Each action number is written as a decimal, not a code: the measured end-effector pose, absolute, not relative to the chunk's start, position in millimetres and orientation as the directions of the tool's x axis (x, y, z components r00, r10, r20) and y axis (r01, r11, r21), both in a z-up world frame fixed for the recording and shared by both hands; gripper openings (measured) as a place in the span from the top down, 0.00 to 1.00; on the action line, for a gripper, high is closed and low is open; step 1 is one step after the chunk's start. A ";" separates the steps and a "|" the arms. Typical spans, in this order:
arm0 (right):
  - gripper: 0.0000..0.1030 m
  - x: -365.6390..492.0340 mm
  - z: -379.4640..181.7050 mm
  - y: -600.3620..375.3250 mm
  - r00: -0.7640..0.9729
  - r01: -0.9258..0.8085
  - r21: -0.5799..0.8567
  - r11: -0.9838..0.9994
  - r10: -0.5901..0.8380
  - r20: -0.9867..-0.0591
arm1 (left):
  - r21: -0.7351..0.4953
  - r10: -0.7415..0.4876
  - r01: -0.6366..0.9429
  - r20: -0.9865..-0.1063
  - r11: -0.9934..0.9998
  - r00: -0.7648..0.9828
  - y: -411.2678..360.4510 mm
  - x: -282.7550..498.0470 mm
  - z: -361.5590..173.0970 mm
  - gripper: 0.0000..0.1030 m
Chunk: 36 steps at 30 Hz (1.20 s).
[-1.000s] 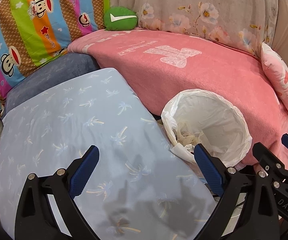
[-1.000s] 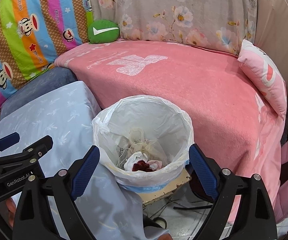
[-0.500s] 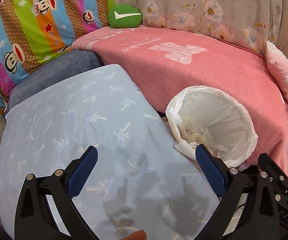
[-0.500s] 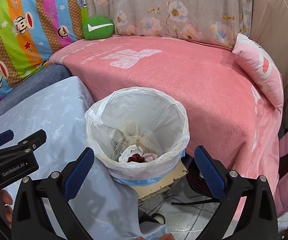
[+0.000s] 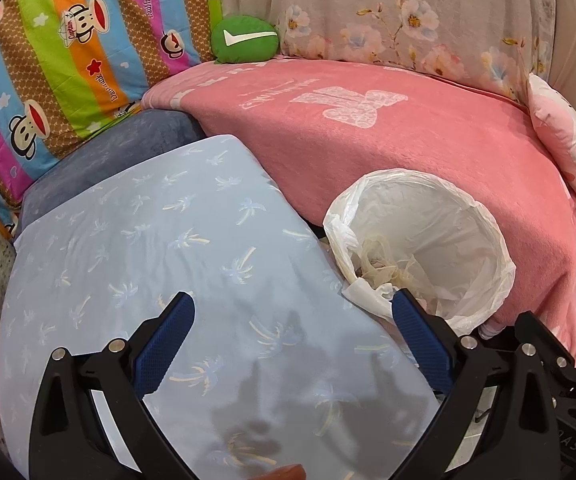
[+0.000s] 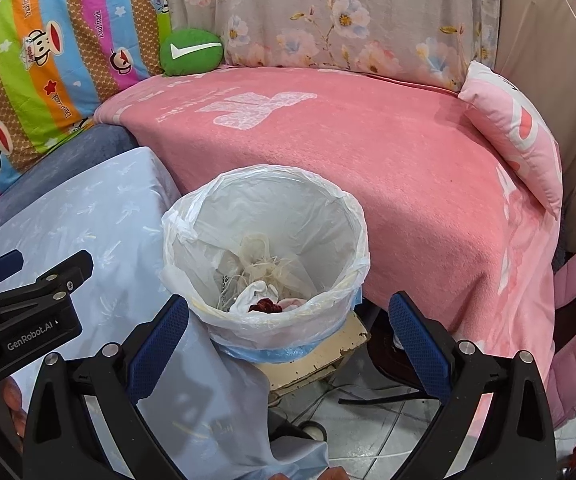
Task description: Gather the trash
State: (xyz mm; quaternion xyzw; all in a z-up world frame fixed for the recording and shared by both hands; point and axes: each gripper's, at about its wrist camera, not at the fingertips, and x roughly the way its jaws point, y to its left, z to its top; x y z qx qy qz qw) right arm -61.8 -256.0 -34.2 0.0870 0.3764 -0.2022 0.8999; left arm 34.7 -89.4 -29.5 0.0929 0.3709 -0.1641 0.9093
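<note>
A trash bin lined with a white plastic bag (image 6: 266, 248) stands between a light blue table cover and a pink sofa; it also shows in the left wrist view (image 5: 420, 248). Inside lie crumpled white tissues, netting and a dark red scrap (image 6: 266, 305). My right gripper (image 6: 288, 330) is open and empty, just above and in front of the bin. My left gripper (image 5: 292, 328) is open and empty above the blue cover, left of the bin. The left gripper's body shows in the right wrist view (image 6: 28, 312).
The light blue palm-print cover (image 5: 160, 280) drapes a low table. A pink blanket (image 6: 368, 160) covers the sofa, with a green cushion (image 6: 191, 52) and a pink pillow (image 6: 516, 132). A worn board (image 6: 320, 360) sits under the bin, above tiled floor with cables (image 6: 368, 420).
Both grippers have drawn back and risen slightly; the bin sits a little higher and farther in both views. Both stay open and empty.
</note>
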 end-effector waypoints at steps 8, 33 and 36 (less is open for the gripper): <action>0.06 -64.6 -37.0 -259.3 0.622 0.444 0.002 0.896 -0.307 -0.720 | 0.049 -0.230 0.382 -0.724 0.923 0.650 -95.3 31.8 -34.3 0.08; 0.06 -67.2 -42.7 -263.6 0.607 0.460 0.005 0.888 -0.310 -0.732 | 0.051 -0.213 0.366 -0.736 0.929 0.643 -98.1 26.3 -39.7 0.06; 0.06 -67.4 -44.1 -263.4 0.605 0.462 0.006 0.887 -0.310 -0.734 | 0.052 -0.210 0.364 -0.737 0.930 0.643 -97.7 26.8 -40.2 0.06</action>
